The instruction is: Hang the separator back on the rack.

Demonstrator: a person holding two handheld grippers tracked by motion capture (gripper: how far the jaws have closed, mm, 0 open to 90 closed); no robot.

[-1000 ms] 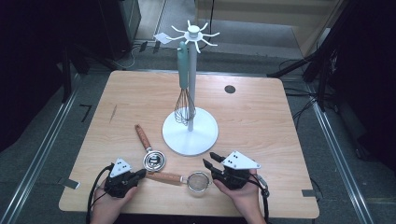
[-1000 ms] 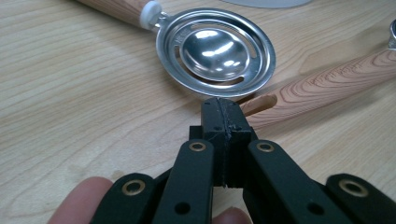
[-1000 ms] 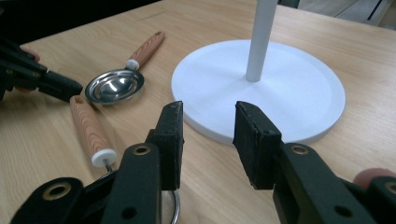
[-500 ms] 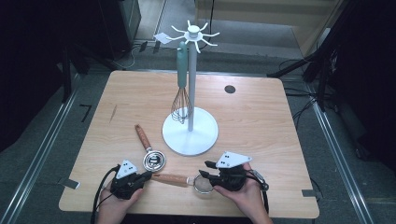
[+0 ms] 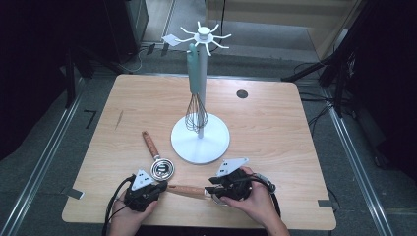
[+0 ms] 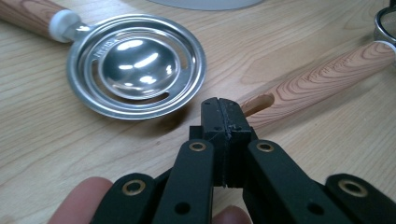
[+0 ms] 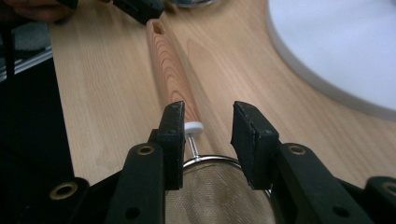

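Note:
A strainer lies near the table's front edge, its wooden handle (image 5: 187,190) pointing left. My right gripper (image 5: 211,191) is over its bowl. In the right gripper view the jaws (image 7: 208,130) straddle the wire neck and white ferrule above the mesh (image 7: 215,196). They have just been closing, and a gap remains on both sides. My left gripper (image 5: 160,188) is shut and empty, its tips (image 6: 223,109) at the slotted end of the strainer handle (image 6: 322,79). A steel egg separator (image 6: 135,70) lies just beyond.
The egg separator (image 5: 162,168) has its wooden handle toward the back left. A white rack stand (image 5: 200,142) occupies mid-table, and a teal-handled whisk (image 5: 195,110) hangs from it. The stand's base (image 7: 345,46) is close on the right gripper's right. A black disc (image 5: 241,93) sits far back.
My left gripper has slid right to the end of the strainer handle. The right gripper has shifted left over the strainer's bowl, which it now hides in the high view.

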